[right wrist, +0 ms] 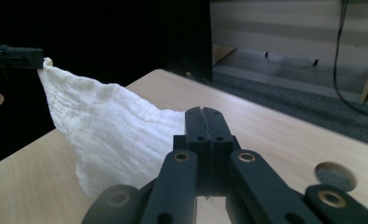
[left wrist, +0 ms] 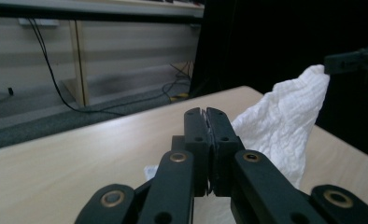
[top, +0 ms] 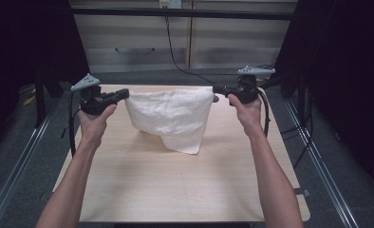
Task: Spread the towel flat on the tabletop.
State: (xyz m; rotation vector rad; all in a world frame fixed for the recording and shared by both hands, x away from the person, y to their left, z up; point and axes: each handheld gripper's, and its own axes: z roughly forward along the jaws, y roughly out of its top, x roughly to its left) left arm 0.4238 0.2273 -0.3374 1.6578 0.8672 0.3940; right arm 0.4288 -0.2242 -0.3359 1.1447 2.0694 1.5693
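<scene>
Left tool [top: 121, 93] and right tool [top: 218, 89] each clench an upper corner of the cloth [top: 171, 116], stretched above the bench [top: 175, 190]. Soft and light, it sags toward 6 o'clock; corners probably give the surest hold.

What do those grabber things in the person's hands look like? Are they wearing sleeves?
Both are black. The left gripper and the right gripper each carry a grey three-cornered plate on top and trail a black cable. Up close, the jaws are flat black blocks on arms with brass-coloured rivets. No sleeves show: the forearms are bare.
</scene>
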